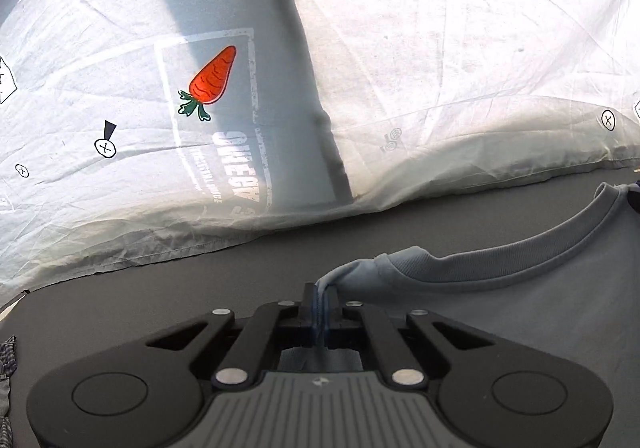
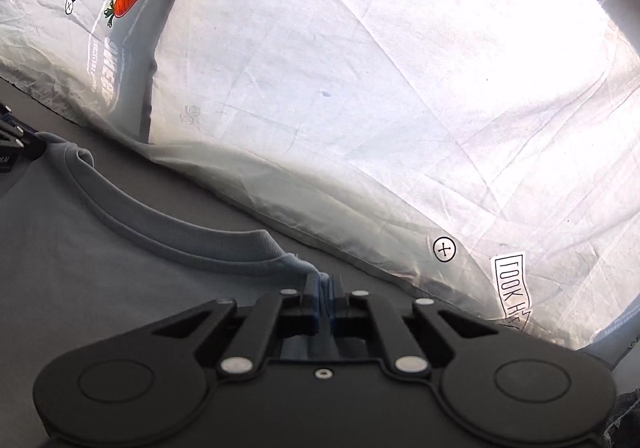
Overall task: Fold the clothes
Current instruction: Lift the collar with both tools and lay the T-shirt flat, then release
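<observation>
Right wrist view alone shows a "LOOK HERE" label (image 2: 513, 294) on the white sheet (image 2: 400, 88); left gripper (image 1: 321, 302) and right gripper (image 2: 326, 288) each clamp the grey-blue shirt (image 2: 100, 268) beside its ribbed collar (image 2: 180, 232).

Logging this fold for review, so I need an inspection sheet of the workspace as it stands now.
Surface: dark grey flat top, bare where visible.
Job's things: blue-grey ribbed-collar sweatshirt, lying flat, pinched at both shoulders.
Clutter: dark checked fabric at the left edge.
Grippers: left gripper shut on the sweatshirt; right gripper likewise.
Cables: nothing seen.
Surroundings: white crinkled printed sheet with an orange carrot print behind.
</observation>
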A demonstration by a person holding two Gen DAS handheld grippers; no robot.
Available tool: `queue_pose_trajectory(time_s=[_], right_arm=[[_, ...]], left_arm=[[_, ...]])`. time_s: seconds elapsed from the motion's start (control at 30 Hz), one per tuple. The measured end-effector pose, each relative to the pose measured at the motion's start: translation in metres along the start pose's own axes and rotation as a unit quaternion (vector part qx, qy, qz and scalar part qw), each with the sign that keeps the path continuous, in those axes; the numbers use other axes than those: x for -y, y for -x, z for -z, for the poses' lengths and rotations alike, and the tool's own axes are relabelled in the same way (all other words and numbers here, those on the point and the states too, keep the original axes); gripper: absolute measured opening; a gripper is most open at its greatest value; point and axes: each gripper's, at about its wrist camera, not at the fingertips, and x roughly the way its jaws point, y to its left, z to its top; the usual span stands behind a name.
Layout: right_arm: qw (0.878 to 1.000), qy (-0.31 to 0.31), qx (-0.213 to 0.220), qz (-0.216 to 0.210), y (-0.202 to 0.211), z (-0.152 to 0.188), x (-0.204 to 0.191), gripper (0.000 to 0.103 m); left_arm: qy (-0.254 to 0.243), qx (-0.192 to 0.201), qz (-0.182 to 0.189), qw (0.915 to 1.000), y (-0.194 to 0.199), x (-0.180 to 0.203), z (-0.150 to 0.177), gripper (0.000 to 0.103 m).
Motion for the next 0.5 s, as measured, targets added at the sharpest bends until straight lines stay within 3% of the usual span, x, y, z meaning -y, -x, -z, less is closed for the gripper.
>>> queue_pose_trajectory(time_s=[0.1, 0.17, 0.2, 0.3, 0.37, 0.5], right_arm=[[0.999, -0.021, -0.029, -0.002, -0.036, -0.007, -0.017, 0.004], [0.997, -0.029, -0.064, 0.0, -0.057, 0.004, -0.029, 0.004], [0.997, -0.027, -0.078, 0.003, -0.064, 0.012, -0.036, 0.004], [0.998, 0.018, -0.06, 0.028, -0.063, 0.015, -0.05, 0.004], [0.998, -0.005, -0.059, 0.022, -0.065, 0.015, -0.044, 0.005], [0.998, 0.03, -0.047, 0.038, -0.064, 0.023, -0.053, 0.005]], left_arm=[[0.068, -0.05, 0.028, 0.996, -0.038, -0.022, -0.006, 0.003], [0.088, -0.077, 0.043, 0.9922, -0.059, -0.025, 0.003, 0.003], [0.071, -0.063, 0.04, 0.9947, -0.057, -0.022, 0.005, 0.003], [0.027, -0.034, 0.04, 0.9983, -0.052, -0.015, 0.009, 0.003], [0.028, -0.028, 0.047, 0.9981, -0.051, -0.019, 0.009, 0.003], [0.034, -0.018, 0.045, 0.9982, -0.05, -0.02, 0.009, 0.003]])
